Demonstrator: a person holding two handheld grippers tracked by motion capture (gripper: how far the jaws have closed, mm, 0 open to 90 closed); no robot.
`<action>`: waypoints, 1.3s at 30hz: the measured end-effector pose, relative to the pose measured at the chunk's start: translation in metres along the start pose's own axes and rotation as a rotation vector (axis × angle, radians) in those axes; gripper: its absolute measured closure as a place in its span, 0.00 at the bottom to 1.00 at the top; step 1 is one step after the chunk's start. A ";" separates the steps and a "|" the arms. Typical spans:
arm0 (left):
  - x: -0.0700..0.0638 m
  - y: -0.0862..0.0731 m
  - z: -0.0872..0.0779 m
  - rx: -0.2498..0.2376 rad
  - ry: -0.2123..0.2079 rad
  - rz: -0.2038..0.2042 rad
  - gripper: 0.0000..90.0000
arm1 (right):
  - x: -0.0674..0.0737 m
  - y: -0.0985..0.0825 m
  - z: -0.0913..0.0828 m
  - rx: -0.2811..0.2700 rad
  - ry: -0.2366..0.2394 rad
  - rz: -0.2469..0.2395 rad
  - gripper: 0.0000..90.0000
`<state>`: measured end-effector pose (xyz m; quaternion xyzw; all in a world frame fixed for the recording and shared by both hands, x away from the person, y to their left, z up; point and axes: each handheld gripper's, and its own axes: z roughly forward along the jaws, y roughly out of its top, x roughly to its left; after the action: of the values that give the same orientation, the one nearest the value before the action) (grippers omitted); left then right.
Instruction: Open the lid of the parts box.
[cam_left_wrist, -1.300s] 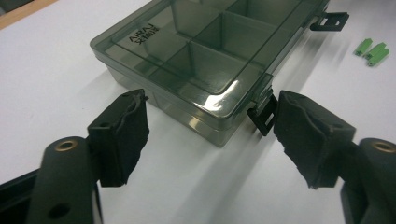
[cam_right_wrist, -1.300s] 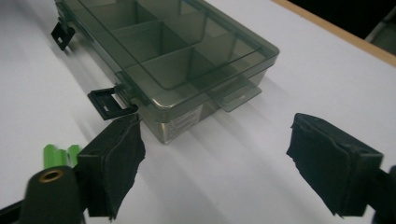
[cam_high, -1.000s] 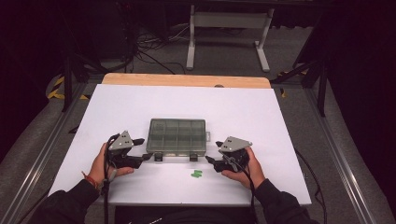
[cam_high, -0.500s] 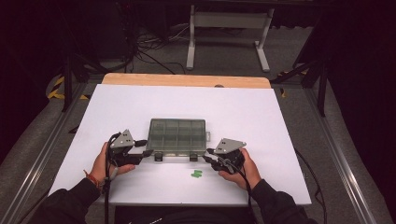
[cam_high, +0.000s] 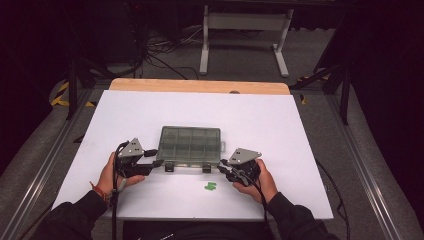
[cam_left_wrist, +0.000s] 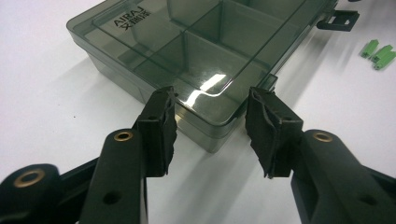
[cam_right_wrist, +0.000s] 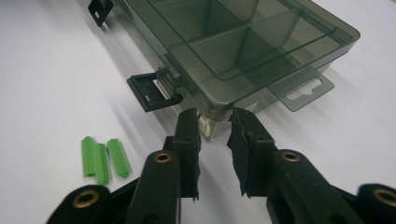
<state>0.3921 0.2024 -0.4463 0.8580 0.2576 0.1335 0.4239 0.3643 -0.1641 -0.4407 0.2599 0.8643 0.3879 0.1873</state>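
Note:
A smoky clear compartment box (cam_high: 190, 145) with its lid down lies on the white table. My left gripper (cam_high: 156, 164) is at its near left corner. In the left gripper view the pads (cam_left_wrist: 161, 121) have just closed in and press both sides of that corner of the box (cam_left_wrist: 210, 46). My right gripper (cam_high: 222, 166) is at the near right corner. In the right gripper view its jaws (cam_right_wrist: 213, 115) have just been closing and pinch the corner of the box (cam_right_wrist: 261, 42) below the lid. Three green plastic pieces (cam_high: 210, 186) lie in front of the box.
Two black latches (cam_right_wrist: 152, 91) hang unfastened off the box's front, and a hang tab (cam_right_wrist: 301, 91) sticks out of its right end. The white tabletop (cam_high: 280, 120) extends beyond the box to a wooden far edge (cam_high: 200, 86). Metal rails run along both sides.
Both grippers' jaws have narrowed onto the box's near corners. The right gripper edged slightly left toward the box; the left hand stayed put. The box and green pieces have not moved.

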 end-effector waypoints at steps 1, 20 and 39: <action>0.000 0.000 0.001 0.004 -0.001 -0.011 0.56 | 0.000 0.000 0.000 0.001 0.001 0.005 0.82; 0.002 0.000 0.006 0.030 0.002 -0.025 0.49 | -0.001 -0.001 0.005 0.011 -0.007 0.030 0.79; 0.002 0.000 0.005 0.032 -0.001 -0.041 0.54 | 0.000 0.000 0.006 0.018 -0.023 0.038 0.79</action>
<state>0.3960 0.2002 -0.4496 0.8593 0.2771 0.1203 0.4128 0.3676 -0.1605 -0.4442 0.2824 0.8605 0.3803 0.1876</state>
